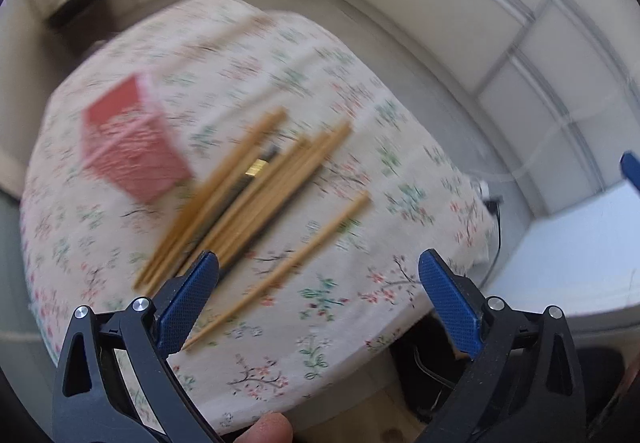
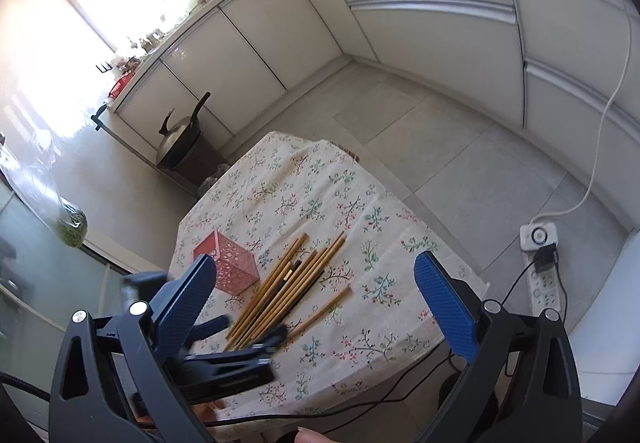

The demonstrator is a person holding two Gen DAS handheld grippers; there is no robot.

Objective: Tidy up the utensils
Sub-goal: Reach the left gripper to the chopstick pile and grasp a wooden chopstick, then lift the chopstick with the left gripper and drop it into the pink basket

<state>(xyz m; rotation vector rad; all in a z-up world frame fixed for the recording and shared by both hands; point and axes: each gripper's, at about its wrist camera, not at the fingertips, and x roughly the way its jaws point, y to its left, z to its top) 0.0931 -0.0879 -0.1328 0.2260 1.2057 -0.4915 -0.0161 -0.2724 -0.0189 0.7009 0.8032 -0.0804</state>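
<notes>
Overhead, both grippers approach scattered chopsticks beside a pink holder.
Left to right: the pink basket (image 2: 230, 267) stands upright on the cloth-covered surface (image 2: 320, 199), ready to receive; the chopstick bundle (image 2: 292, 283) lies just beside it, one stray chopstick (image 2: 320, 312) apart. Left gripper (image 1: 318, 307) and right gripper (image 2: 316, 307) hold fingers wide, empty, presumably for a first pick.

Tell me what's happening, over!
Left hand-held gripper open, empty. Right hand-held gripper open, empty. Chopsticks loose on tablecloth, beside pink basket. Nothing blocking.
</notes>
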